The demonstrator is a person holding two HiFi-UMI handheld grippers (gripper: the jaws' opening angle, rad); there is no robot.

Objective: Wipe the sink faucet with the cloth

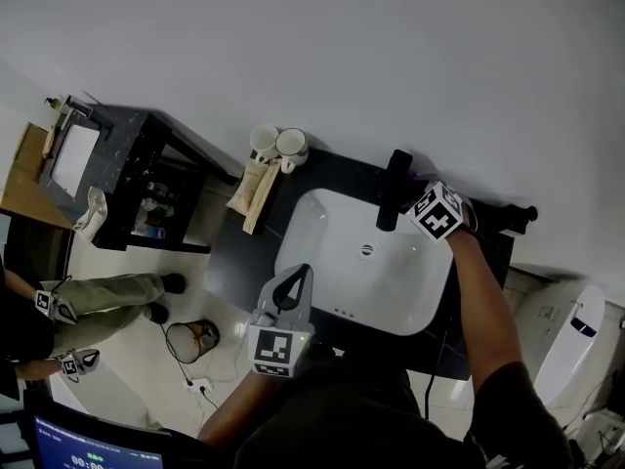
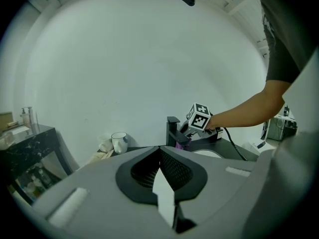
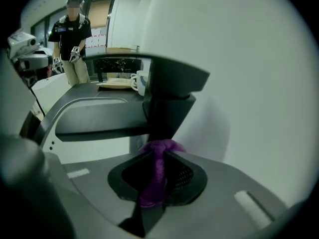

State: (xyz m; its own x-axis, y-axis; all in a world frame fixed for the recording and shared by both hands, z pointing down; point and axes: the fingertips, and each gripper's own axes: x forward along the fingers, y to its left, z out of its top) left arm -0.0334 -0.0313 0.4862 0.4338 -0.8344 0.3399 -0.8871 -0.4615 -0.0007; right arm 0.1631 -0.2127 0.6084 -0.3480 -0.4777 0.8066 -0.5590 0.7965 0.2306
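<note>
1. Two grippers are in view. The right gripper (image 3: 158, 152) has its jaws clamped on a purple cloth (image 3: 153, 183). The cloth runs as a pinched strip between the pads and bunches out past the tips.
2. In the right gripper view that bunch meets the column of the black faucet (image 3: 167, 101), at 12 o'clock from the jaws. The spout reaches away toward 9 o'clock.
3. The left gripper (image 2: 160, 151) has its jaws closed tip to tip with nothing between them. In the head view it hangs over the near rim of the sink (image 1: 322, 225), at about 7 o'clock from the faucet and well apart from the right gripper.
4. The sink is a white basin set in a dark counter (image 1: 232, 262). The faucet stands at the basin's 1 o'clock edge, against the wall.
5. Two white mugs (image 1: 278, 145) sit side by side on the counter at 10 o'clock from the basin.
6. Farther out on the floor, a black shelf unit (image 1: 146, 159) stands at 9 o'clock. A small wastebasket (image 1: 190, 340) is at 8 o'clock, beside a standing person (image 1: 107, 296). A white toilet (image 1: 571, 340) is at 4 o'clock.
</note>
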